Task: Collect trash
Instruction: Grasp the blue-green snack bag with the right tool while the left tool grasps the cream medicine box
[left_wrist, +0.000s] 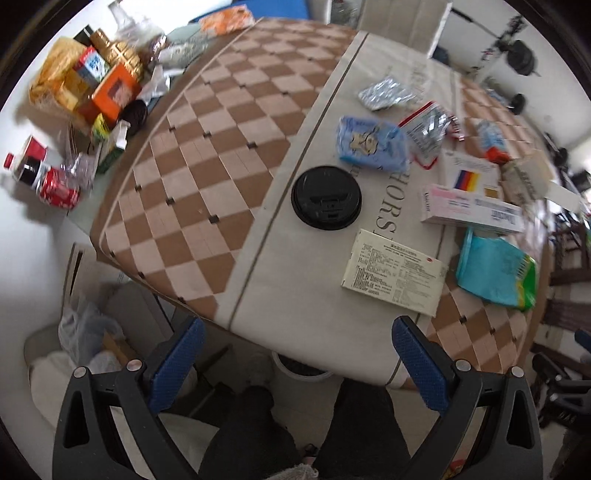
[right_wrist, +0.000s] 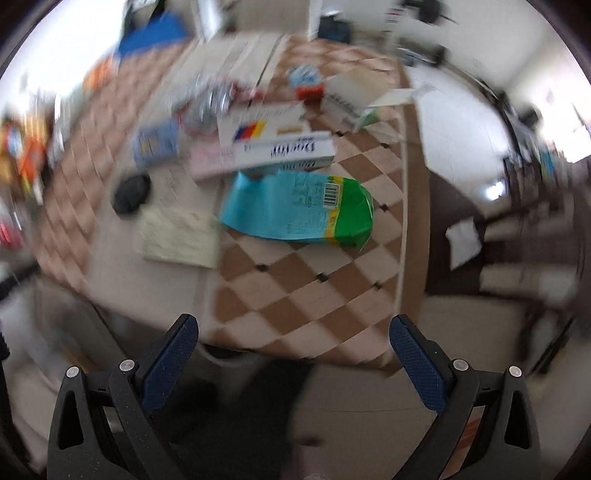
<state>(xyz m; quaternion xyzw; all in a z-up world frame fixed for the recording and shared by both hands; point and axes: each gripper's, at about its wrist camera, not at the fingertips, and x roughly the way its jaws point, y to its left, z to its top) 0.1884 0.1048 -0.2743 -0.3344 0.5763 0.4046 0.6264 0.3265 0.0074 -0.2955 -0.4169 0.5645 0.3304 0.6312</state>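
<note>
Both my claws are spread wide and carry nothing, the left claw (left_wrist: 297, 363) and the right claw (right_wrist: 293, 363) hanging at the near edge of the counter (left_wrist: 207, 173). I judge the neat way is to take the nearest trash first, coming down flat over the cream box (left_wrist: 393, 271) ahead of my left claw. Past it sits the black lid (left_wrist: 326, 197), and the teal packet (right_wrist: 297, 210) lies well ahead of my right claw.

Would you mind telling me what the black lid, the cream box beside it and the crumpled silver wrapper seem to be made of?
The black lid looks like moulded plastic with a semi-gloss sheen and a raised sip tab. The cream box appears to be matte printed cardboard, flat with crisp edges. The silver wrapper seems to be foil or metallised film, since it is crinkled and reflective; which one cannot be told.
</note>
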